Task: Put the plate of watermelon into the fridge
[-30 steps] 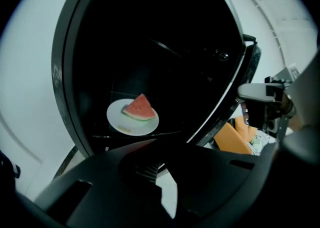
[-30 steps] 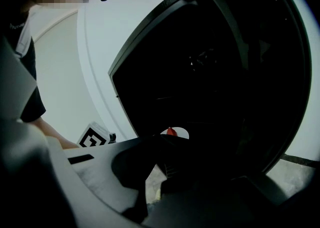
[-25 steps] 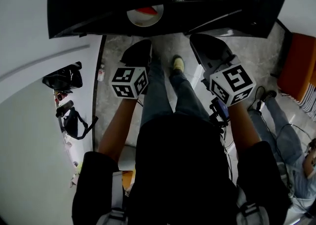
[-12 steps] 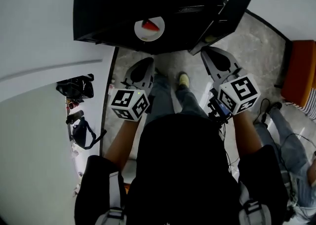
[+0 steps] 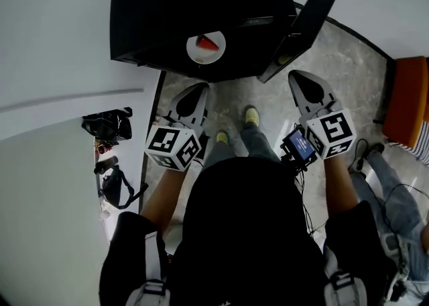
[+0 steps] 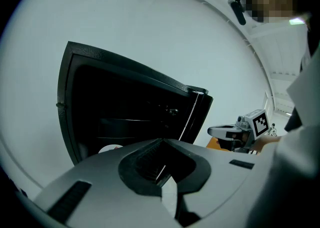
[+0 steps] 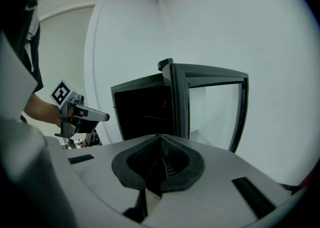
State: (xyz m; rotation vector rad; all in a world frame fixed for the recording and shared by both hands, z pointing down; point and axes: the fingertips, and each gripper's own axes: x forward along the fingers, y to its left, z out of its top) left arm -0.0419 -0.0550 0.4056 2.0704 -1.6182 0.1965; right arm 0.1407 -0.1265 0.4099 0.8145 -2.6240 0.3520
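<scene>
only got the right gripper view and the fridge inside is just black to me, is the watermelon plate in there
observer: yes, the head view shows the plate inside the open fridge, with a red watermelon slice on it.
operator: and the other hand, holding anything
observer: no, the left gripper has its jaws together in its own view, with nothing between them.
operator: how near the fridge are the two
observer: in the head view the left gripper and the right gripper are both short of the fridge's opening, over the floor.
</scene>
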